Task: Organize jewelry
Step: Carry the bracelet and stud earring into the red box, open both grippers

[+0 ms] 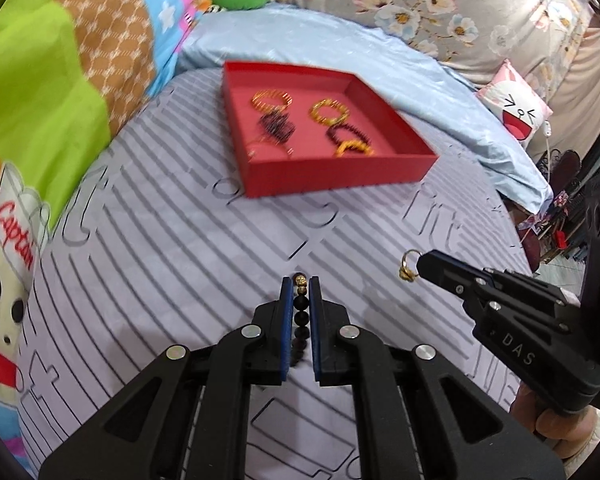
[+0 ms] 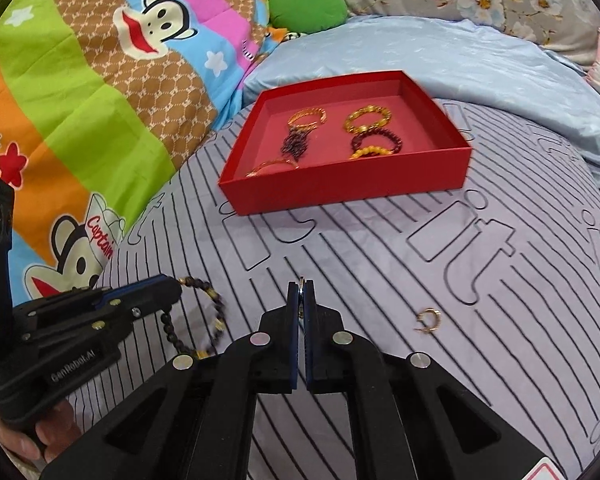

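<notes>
A red tray sits on the striped bedspread and holds several gold and dark bead bracelets. My left gripper is shut on a dark bead bracelet with gold beads. In the right wrist view that bracelet hangs in a loop from the left gripper, above the bedspread. My right gripper is shut on a small gold ring. In the left wrist view the gold ring sticks out of the right gripper's tip. Both grippers are short of the tray.
A small gold hoop earring lies on the bedspread to the right of my right gripper. A cartoon-print quilt is bunched along the left. A pale blue blanket lies behind the tray, and a white cushion at far right.
</notes>
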The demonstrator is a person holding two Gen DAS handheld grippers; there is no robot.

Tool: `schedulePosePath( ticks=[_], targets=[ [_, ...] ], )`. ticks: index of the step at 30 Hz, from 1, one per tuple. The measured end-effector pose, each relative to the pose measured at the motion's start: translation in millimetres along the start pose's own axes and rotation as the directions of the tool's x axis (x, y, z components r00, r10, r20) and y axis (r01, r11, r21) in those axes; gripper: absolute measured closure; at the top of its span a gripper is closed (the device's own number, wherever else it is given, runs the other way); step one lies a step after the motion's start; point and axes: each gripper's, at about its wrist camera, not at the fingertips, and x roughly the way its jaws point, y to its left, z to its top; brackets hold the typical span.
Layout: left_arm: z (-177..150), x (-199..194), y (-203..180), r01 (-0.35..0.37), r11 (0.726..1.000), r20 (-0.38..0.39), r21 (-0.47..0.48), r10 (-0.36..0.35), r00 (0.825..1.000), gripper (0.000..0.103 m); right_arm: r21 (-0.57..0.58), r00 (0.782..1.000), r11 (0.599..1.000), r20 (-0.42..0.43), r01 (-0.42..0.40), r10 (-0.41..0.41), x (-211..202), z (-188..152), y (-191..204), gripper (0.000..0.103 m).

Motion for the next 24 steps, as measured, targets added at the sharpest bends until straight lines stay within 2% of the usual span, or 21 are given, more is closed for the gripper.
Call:
schedulePosePath(
  ticks=[6, 13, 19, 24],
  targets=[
    [32, -7, -22, 0.021, 0.998, 0.058, 0.053, -0.024, 0.998, 0.096, 0.021, 0.998, 0.999, 0.056, 0.023, -0.025, -16, 22, -20, 0.101],
    [83, -10, -39, 0.036, 0.996, 0.14, 0.088, -0.048, 0.989, 0.096, 0.008, 0.989, 0.998, 0.135, 0.056, -0.057, -23, 68, -36, 0.101],
    [125, -2, -41, 0.019, 0.995, 0.19, 0.097, -0.038, 0.981, 0.095, 0.003, 0.982, 0.997, 0.176, 0.071, -0.071, -16, 109, -46, 0.101],
    [154, 10, -36, 0.004, 0.995, 0.211, 0.095, -0.024, 0.977, 0.095, 0.016, 0.983, 0.998, 0.173, 0.064, -0.065, 1, 133, -55, 0.101]
  ],
)
